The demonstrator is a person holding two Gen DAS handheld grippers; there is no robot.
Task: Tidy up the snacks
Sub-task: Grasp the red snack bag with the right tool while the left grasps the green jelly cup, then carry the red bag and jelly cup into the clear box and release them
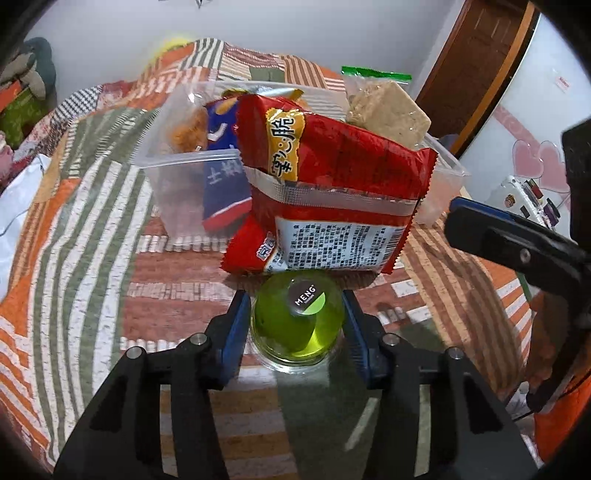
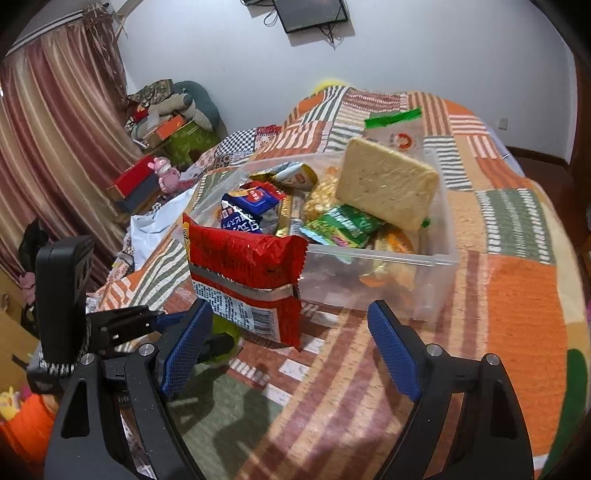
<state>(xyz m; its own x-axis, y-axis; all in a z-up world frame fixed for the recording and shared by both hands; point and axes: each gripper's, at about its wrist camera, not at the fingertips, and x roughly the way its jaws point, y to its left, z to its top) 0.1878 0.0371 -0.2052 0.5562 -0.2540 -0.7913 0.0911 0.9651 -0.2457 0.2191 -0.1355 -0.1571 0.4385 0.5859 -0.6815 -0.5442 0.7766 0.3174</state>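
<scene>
1. A bed is seen, covered with a patchwork quilt [image 2: 517, 295] of orange, green and white striped patches.
2. A clear plastic bin [image 2: 439, 258] is set on the quilt and is filled with snack packets; a pale cracker block [image 2: 384, 184] is propped upright inside it.
3. A red snack bag [image 1: 332, 192] is leaned against the bin's near wall, its lower edge resting on the quilt.
4. A green jelly cup [image 1: 295, 325] is clamped between the jaws of the left gripper [image 1: 295, 332], low over the quilt and just beside the red bag.
5. The jaws of the right gripper [image 2: 288, 343] are held wide apart with nothing between them (the quilt shows through the gap).
6. A white wall is seen behind the bed, with a dark wall-mounted screen [image 2: 310, 14], striped curtains [image 2: 55, 147] and piled boxes and soft toys [image 2: 170, 118] in the corner.
7. A brown wooden door [image 1: 476, 55] is visible in the left wrist view.
</scene>
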